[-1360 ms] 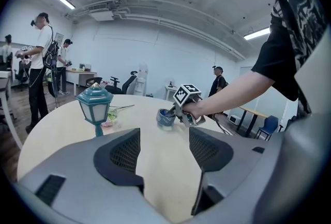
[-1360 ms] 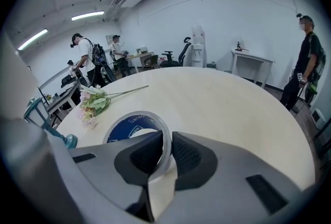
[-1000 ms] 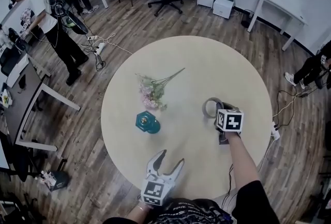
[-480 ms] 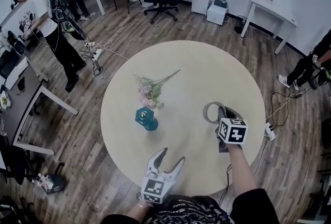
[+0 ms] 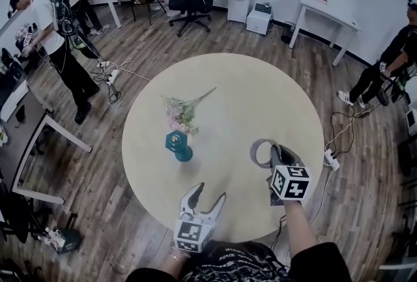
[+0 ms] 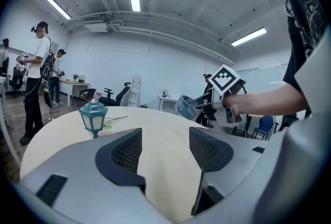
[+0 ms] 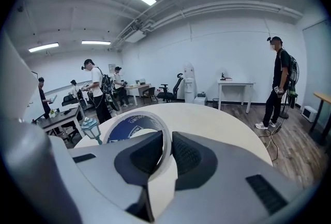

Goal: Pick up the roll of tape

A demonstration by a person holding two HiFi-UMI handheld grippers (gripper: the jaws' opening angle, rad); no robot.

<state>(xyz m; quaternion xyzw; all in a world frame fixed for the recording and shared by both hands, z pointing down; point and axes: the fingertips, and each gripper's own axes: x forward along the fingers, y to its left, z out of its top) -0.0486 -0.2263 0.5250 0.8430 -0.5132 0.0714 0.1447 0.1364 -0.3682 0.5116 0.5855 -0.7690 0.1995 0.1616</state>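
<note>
While my right gripper holds the tape above the table's right side, fingers clenched on its wall, my left gripper hovers at the near edge, fingers released and empty.

Tape roll's lower half behind tongs

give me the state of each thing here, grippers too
roll of tape, on edge, clamped by its wall, held above the table
right gripper, shut on the roll of tape
left gripper, open, nothing between its jaws
lantern, standing upright on the table
flowers, lying flat on the table next to the lantern
</note>
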